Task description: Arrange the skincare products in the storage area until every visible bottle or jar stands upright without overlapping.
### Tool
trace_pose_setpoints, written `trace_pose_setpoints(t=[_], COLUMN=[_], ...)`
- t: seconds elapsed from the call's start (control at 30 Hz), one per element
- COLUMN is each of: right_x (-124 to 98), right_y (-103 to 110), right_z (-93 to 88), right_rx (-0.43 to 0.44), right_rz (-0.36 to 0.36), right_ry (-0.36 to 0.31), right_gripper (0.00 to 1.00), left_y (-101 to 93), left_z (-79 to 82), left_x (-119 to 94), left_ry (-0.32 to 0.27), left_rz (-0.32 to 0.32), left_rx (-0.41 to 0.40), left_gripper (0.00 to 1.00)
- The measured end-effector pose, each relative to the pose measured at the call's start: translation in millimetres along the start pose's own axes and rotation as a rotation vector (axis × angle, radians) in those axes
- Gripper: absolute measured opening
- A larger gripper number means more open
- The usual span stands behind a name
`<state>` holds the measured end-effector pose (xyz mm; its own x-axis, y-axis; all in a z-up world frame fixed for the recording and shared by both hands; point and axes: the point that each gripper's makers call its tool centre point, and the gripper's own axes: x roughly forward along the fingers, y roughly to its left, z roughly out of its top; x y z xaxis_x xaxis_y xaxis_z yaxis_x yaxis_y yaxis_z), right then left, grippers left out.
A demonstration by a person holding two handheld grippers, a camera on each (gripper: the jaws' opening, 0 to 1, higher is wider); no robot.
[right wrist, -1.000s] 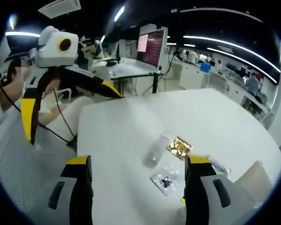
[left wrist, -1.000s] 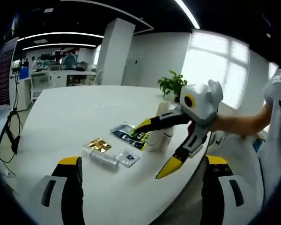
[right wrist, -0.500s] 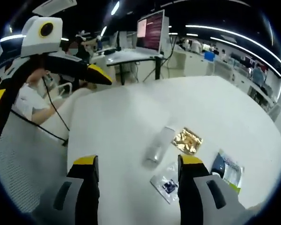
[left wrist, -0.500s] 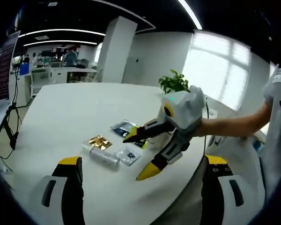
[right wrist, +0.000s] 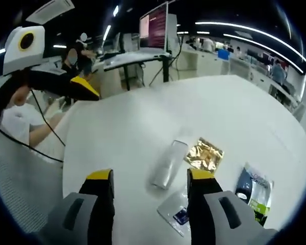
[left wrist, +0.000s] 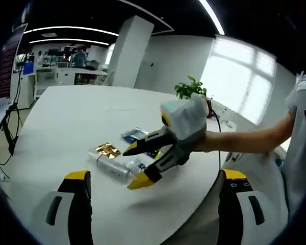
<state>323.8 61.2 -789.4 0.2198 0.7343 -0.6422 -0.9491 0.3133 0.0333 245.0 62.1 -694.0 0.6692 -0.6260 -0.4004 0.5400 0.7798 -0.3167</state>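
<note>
A clear tube (right wrist: 168, 164) lies flat on the white table (right wrist: 143, 117), its near end just ahead of and between the jaws of my open right gripper (right wrist: 150, 175). Beside the tube lie a gold sachet (right wrist: 205, 154), a small clear sachet (right wrist: 174, 214) and a blue-green sachet (right wrist: 252, 191). In the left gripper view the right gripper (left wrist: 134, 166) hovers low over the tube (left wrist: 111, 166), next to the gold sachet (left wrist: 108, 150). My left gripper (left wrist: 155, 175) stands open near the table's edge, holding nothing. One of its fingers (right wrist: 66, 84) shows at the upper left.
A potted plant (left wrist: 189, 91) stands at the table's far side. A person's arm (left wrist: 250, 140) reaches in from the right. Desks and a monitor (right wrist: 154, 31) lie beyond the table. Bare table surface (left wrist: 66, 112) stretches to the left.
The right gripper has swung down and left, from the white bottles toward the lying tube, and now hides those bottles. In its own view the tube and sachets have come closer.
</note>
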Motion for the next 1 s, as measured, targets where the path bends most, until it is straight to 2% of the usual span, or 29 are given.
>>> trace_pose_setpoints(t=[0.4, 1.0], right_x=[21.2, 43.1], right_y=[-12.8, -18.4], right_z=[-4.9, -15.0], right_rx=[0.066, 0.045], right_rz=[-0.009, -0.010], right_ry=[0.026, 0.107], right_gripper=[0.46, 0.46], left_y=[5.7, 10.9], left_z=[-4.4, -10.8], left_x=[-1.6, -1.0], left_ry=[0.005, 0.020], left_rz=[0.005, -0.002], left_rx=[-0.028, -0.063], left_gripper=[0.95, 0.93])
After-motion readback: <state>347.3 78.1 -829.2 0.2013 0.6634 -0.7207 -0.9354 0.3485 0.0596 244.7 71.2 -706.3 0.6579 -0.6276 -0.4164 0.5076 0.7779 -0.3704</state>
